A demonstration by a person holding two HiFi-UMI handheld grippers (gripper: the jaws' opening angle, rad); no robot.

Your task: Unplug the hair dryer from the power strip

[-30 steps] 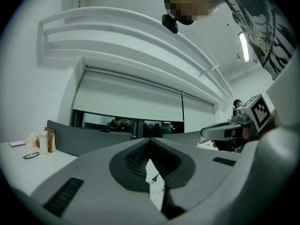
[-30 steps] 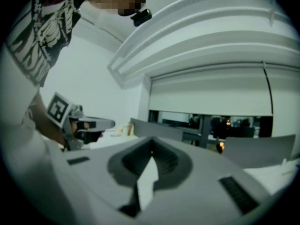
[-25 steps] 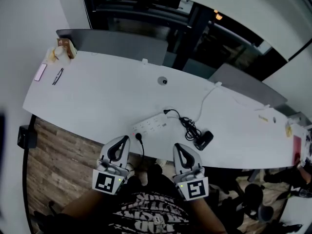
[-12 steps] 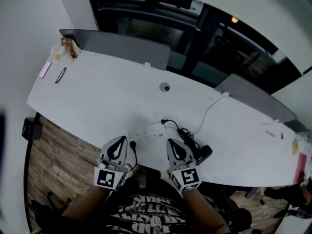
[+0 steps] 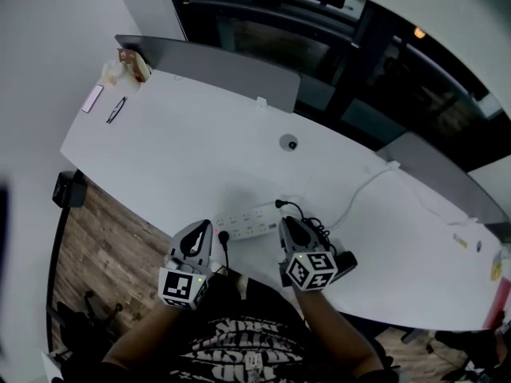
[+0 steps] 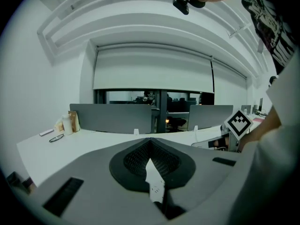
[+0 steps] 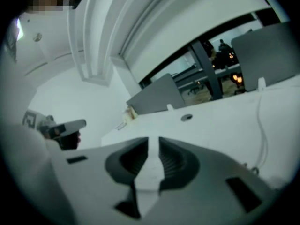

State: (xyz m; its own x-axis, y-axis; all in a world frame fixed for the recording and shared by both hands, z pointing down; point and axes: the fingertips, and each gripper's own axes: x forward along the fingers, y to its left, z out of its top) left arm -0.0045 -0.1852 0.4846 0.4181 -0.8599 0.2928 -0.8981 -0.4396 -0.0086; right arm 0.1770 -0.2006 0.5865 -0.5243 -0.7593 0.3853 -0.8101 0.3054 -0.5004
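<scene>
Roughly: white table (image 5: 160, 150), power strip (image 5: 247, 220) near its front edge, lying between the two tong tips. Hair dryer (image 5: 345, 262) sat just beside the right gripper (image 5: 286, 223), on its outer side. Both hands reached forward, tongs tipped slightly down. Left gripper (image 5: 205, 226) jaws were together. Right gripper jaws had just been easing apart, nothing between them.

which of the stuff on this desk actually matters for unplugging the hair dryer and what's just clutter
For the job:
white power strip
black plug at the strip's right end
black coiled cord
black hair dryer

Just lying about:
pink flat slab
black glasses
brown carton
thin white cable
round grey desk grommet
</scene>
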